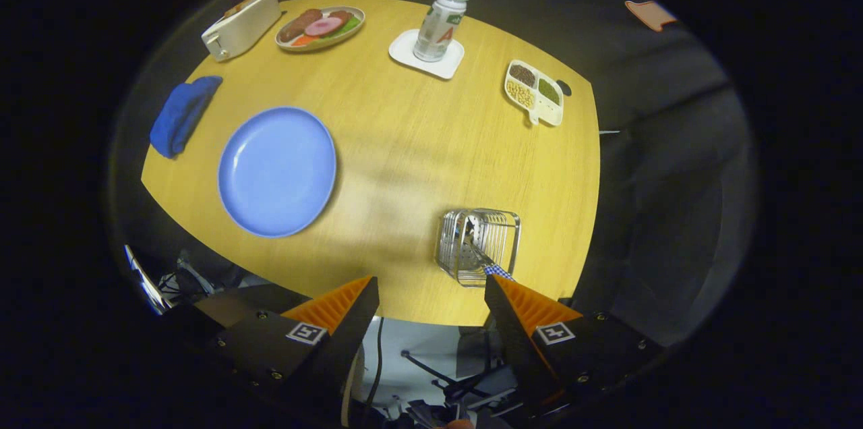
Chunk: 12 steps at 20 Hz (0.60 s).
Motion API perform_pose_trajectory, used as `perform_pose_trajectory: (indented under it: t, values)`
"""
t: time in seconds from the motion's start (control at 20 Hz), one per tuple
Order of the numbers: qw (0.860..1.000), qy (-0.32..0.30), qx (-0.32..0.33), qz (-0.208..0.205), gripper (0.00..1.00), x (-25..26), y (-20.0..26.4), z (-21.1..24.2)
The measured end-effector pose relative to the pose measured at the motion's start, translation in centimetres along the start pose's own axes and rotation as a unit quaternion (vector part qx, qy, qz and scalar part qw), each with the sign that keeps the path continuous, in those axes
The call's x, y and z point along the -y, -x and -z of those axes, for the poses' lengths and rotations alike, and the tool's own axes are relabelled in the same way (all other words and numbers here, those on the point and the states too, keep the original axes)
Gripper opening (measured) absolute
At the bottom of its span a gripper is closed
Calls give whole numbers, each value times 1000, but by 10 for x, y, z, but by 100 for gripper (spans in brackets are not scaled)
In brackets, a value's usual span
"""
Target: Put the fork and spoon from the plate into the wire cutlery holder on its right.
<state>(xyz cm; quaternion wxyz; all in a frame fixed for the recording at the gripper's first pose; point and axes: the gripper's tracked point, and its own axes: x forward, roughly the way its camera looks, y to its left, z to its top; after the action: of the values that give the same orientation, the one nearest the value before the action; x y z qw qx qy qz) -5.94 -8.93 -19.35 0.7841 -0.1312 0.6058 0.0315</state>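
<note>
- The gripper hangs above the near edge of the table, its jaws spread wide with nothing between them.
- Just ahead of the right-hand finger stands the wire cutlery holder. A utensil lies in it with its long axis slanting: the checked handle end leans back toward that finger, the metal end points away into the basket. Whether it is the fork or the spoon cannot be told, nor whether a second piece is inside.
- Beyond the left-hand finger sits the blue plate, bare, well apart from the holder.
- Left of the plate lies a blue cloth.
- Farther off: a divided tray of beans, a bottle upright on a white coaster, its label too blurred to read, a plate of food, and a white toaster.
</note>
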Motion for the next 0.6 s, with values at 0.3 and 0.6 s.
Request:
perform_pose_trajectory:
  t: [0.3, 0.6]
  values:
    - [993, -28, 109, -38, 97, -48, 7, -57]
    - [951, -46, 306, -4, 97, -68, 46, -125]
